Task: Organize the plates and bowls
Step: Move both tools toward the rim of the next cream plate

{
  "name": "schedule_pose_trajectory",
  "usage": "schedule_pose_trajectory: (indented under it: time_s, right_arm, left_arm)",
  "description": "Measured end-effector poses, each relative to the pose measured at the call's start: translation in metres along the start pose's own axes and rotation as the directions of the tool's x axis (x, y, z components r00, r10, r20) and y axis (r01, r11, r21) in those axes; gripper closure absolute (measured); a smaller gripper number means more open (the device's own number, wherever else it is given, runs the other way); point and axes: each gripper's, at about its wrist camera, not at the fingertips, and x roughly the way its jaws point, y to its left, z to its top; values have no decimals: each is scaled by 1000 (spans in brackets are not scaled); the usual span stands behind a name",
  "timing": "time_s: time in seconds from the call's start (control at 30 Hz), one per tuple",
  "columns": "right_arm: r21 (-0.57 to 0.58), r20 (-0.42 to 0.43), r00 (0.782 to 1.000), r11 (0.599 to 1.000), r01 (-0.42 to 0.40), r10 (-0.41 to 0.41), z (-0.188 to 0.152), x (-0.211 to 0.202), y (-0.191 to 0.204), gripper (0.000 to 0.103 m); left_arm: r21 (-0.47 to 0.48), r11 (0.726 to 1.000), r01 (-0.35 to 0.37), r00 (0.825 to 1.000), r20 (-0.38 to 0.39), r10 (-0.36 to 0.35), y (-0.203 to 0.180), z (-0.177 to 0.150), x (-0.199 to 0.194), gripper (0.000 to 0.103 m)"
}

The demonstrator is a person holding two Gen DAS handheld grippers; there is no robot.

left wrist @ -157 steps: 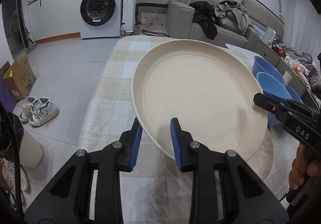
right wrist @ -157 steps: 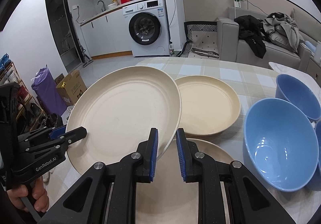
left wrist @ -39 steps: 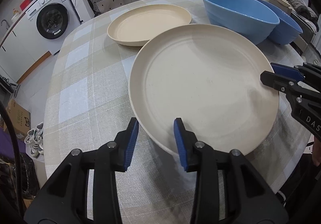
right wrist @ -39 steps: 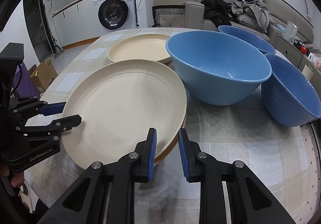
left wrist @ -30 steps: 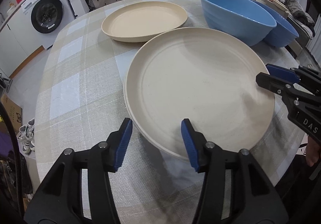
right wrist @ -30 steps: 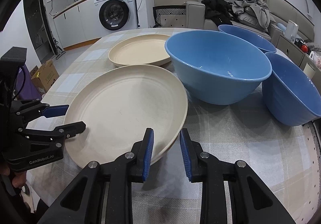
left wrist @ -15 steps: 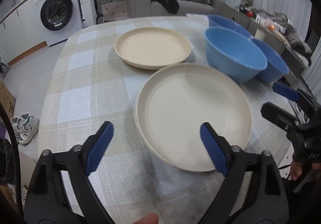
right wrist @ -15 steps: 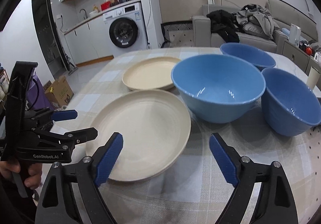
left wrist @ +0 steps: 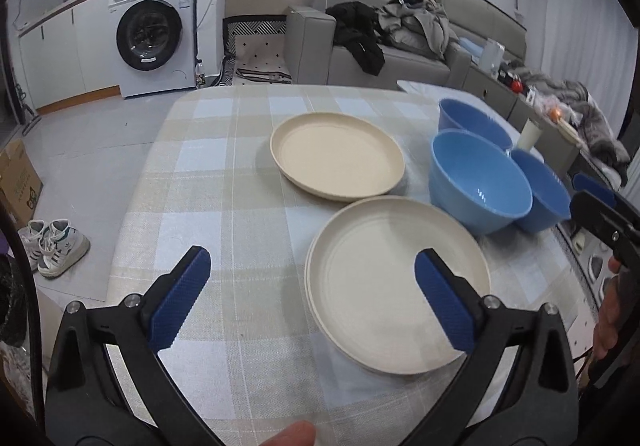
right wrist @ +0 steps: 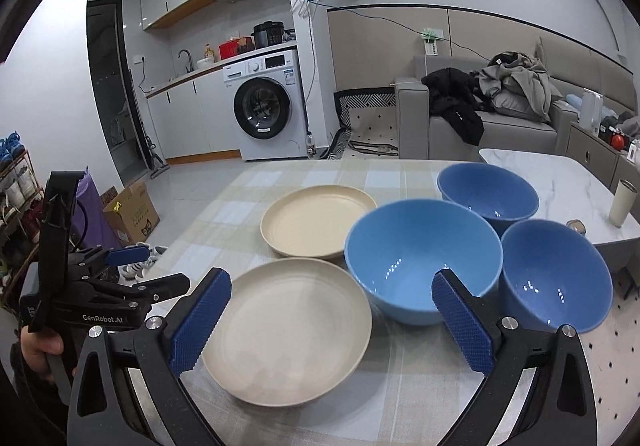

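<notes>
Blue-padded left tool (left wrist: 308,298) — wide open, empty | right tool (right wrist: 328,320) — wide open, empty

Left wrist view: looks down steeply across the checked tablecloth (left wrist: 200,182) from the table's near edge, toward the washing machine (left wrist: 154,34) and sofa (left wrist: 360,42). Right wrist view: lower, more level, facing the same way from further right. Both share the stacked plates (left wrist: 396,282) (right wrist: 288,330), far plate (left wrist: 336,154) (right wrist: 316,220) and three blue bowls (left wrist: 480,178) (right wrist: 424,258).
</notes>
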Motion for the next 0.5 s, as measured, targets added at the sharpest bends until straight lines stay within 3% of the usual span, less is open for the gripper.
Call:
schedule_pose_trajectory:
  time_s: [0.5]
  right_arm:
    - [-27, 21, 999, 999, -46, 46, 64, 8, -9, 1]
  left_arm:
    - [-47, 998, -44, 999, 12, 45, -1, 47, 14, 1]
